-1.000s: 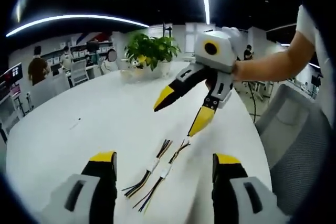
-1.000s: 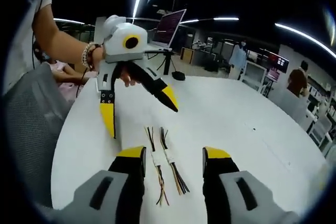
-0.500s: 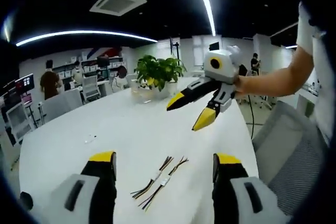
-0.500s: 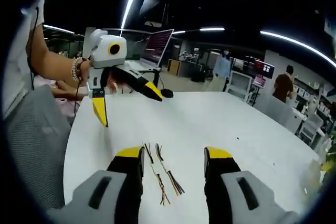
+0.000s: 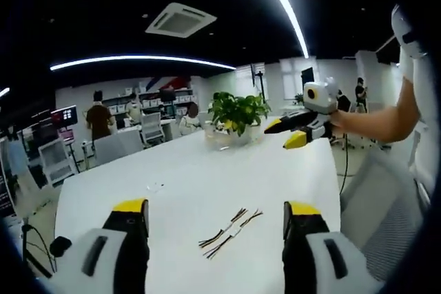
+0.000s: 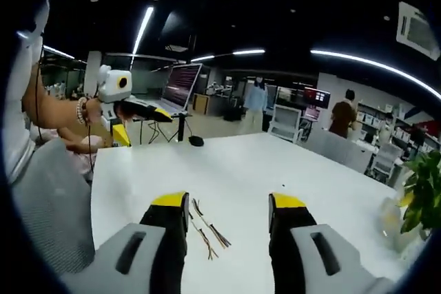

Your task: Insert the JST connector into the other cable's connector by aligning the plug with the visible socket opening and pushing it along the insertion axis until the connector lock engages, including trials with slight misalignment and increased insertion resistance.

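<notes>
Both cables [image 5: 229,224] lie side by side on the white table [image 5: 186,184], ungrasped, while the left hand-held gripper [image 5: 213,218] and right hand-held gripper [image 6: 224,208] hover high with jaws apart — a coarse descent could scatter them.

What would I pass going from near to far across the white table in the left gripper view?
The gripper's own yellow-tipped jaws, then the two cables lying side by side, then the potted plant at the table's far edge, then chairs and people beyond.
</notes>
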